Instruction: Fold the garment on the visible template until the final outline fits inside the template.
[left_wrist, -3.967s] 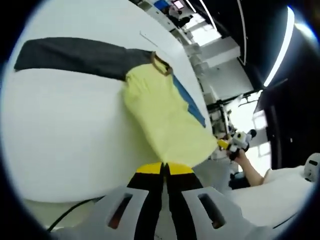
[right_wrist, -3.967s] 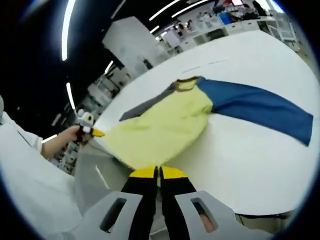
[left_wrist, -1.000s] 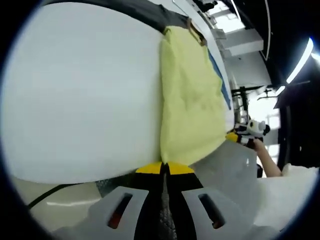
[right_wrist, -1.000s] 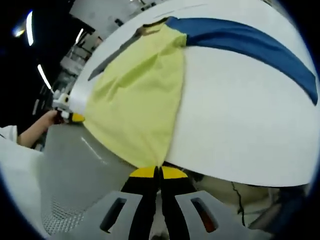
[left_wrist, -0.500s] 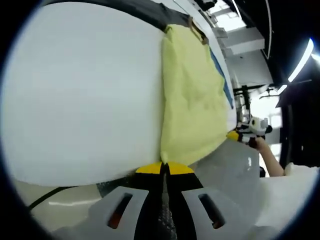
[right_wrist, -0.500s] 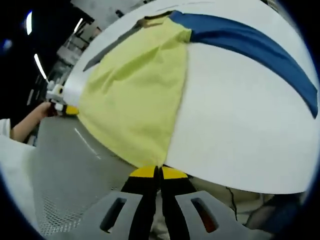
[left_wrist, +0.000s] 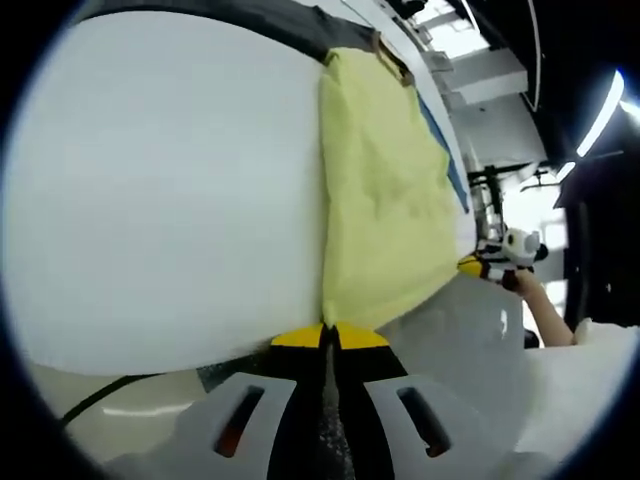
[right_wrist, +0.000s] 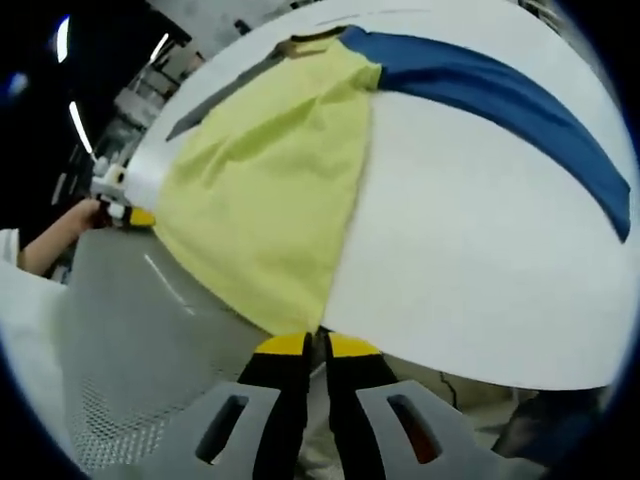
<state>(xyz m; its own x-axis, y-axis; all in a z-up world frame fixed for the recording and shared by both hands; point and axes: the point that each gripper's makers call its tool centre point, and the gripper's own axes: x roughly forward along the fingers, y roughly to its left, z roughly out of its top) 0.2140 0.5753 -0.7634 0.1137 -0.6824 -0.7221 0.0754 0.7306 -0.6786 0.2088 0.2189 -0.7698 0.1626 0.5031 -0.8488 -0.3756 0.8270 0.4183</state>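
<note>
A garment with a yellow body (left_wrist: 380, 190), a dark grey sleeve (left_wrist: 250, 20) and a blue sleeve (left_wrist: 445, 150) lies flat on the white table (left_wrist: 160, 200). My left gripper (left_wrist: 327, 335) is shut on the hem corner at the table's near edge. In the right gripper view the yellow body (right_wrist: 270, 180) spreads ahead, with the blue sleeve (right_wrist: 500, 95) running right and the grey sleeve (right_wrist: 215, 100) running left. My right gripper (right_wrist: 316, 343) sits at the other hem corner, its jaws a narrow gap apart. Each gripper appears small in the other's view, the right gripper (left_wrist: 492, 262) and the left gripper (right_wrist: 115, 195).
The white table (right_wrist: 480, 270) reaches wide on both sides of the garment. A hand (left_wrist: 535, 300) holds the far gripper beyond the table edge. A grey perforated surface (right_wrist: 120, 350) lies below the edge. Shelves and ceiling lights are far behind.
Over four seconds the hem has been drawn toward the table's near edge and the body lies flatter. In the last half second my right jaws have parted slightly.
</note>
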